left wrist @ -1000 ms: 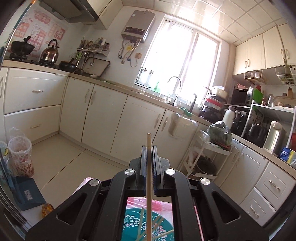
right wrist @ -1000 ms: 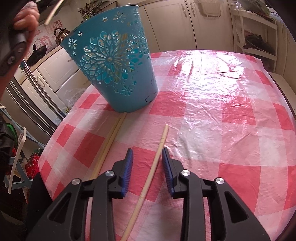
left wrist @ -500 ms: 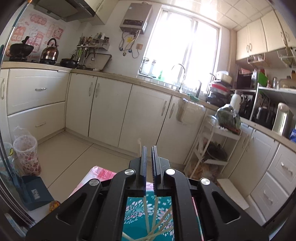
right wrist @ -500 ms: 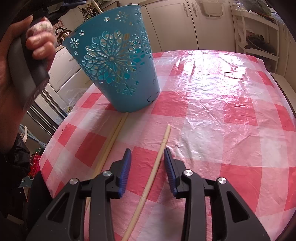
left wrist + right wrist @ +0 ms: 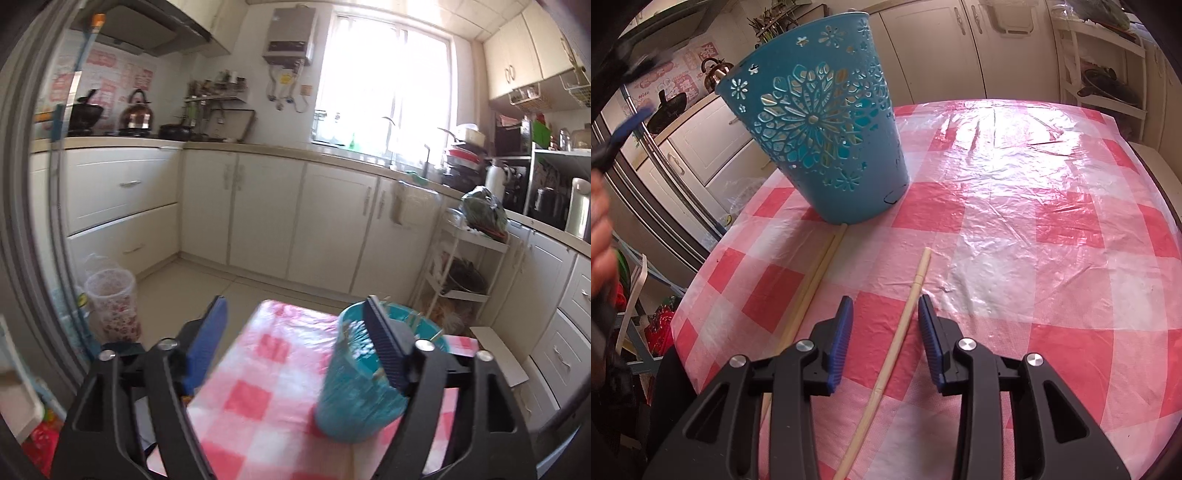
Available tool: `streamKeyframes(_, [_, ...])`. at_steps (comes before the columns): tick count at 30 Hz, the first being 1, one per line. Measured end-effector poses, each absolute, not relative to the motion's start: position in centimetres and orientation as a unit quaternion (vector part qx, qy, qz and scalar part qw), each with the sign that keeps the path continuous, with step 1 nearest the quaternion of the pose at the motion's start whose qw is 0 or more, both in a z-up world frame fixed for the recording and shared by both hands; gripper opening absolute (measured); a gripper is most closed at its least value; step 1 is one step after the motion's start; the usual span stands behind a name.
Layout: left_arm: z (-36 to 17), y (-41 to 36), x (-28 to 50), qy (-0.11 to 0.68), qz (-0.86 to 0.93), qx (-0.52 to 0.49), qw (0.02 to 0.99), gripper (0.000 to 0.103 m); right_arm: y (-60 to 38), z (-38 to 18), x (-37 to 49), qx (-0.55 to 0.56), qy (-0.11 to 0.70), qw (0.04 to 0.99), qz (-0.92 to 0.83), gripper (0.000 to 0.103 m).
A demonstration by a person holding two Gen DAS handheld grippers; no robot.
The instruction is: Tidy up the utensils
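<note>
- The right tongs (image 5: 885, 319) hover half spread, pads straddling but not touching a slim pale wooden chopstick (image 5: 903, 323) lying flat on the pink checked plastic-covered surface (image 5: 1034, 229).
- It looks light, stiff and smooth, likely to roll; a mid-length pinch seems safest.
- A matching chopstick pair (image 5: 816, 273) lies just left, ends touching the teal perforated plastic holder (image 5: 820, 122).
- The left tongs (image 5: 295, 321), jaws just opened wide, are empty.

Left wrist camera looks almost level across the table (image 5: 273, 354) toward the kitchen cabinets (image 5: 266, 221); right one tilts steeply down, close over the cloth. Both catch the teal basket (image 5: 354, 398).
</note>
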State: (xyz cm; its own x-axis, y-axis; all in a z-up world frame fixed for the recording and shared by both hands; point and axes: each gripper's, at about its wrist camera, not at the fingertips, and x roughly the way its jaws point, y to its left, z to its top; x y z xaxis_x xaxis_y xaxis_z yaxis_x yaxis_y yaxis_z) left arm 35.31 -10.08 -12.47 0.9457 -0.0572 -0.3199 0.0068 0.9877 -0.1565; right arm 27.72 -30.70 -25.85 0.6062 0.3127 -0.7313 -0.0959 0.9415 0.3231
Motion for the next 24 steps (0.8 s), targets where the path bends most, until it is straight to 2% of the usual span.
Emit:
streamKeyframes(2, [-14.3,-8.2,33.9,0.184,0.001,-0.077,0.98,0.086,-30.7,-25.8,27.7,0.127,0.428,0.888,0.112,0.036])
streamKeyframes(8, [-20.8,-5.1,34.0,0.281,0.028,-0.06,0.957,0.086,-30.9,-25.7,27.5,0.123,0.425,0.893,0.084,0.036])
streamKeyframes(11, [-22.8,-4.6,33.6,0.315,0.032,-0.05,0.947,0.086,-30.2,-25.7,27.5,0.096,0.428,0.897,0.057,0.029])
streamKeyframes(16, [-23.8,-4.7,32.2,0.324,0.02,-0.045,0.945,0.087,-27.6,-25.7,27.6,0.007,0.431,0.902,0.009,0.023])
streamKeyframes(17, [-24.0,-4.8,32.0,0.322,0.02,-0.043,0.946,0.087,-27.2,-25.7,27.6,0.0,0.431,0.902,0.015,0.012])
streamKeyframes(18, [-24.3,-4.7,31.5,0.316,0.023,-0.039,0.948,0.087,-26.9,-25.7,27.5,-0.007,0.43,0.902,0.021,0.008])
streamKeyframes(24, [-26.1,-4.2,30.2,0.293,0.038,-0.03,0.955,0.089,-27.6,-25.7,26.8,0.016,0.437,0.898,0.048,0.007])
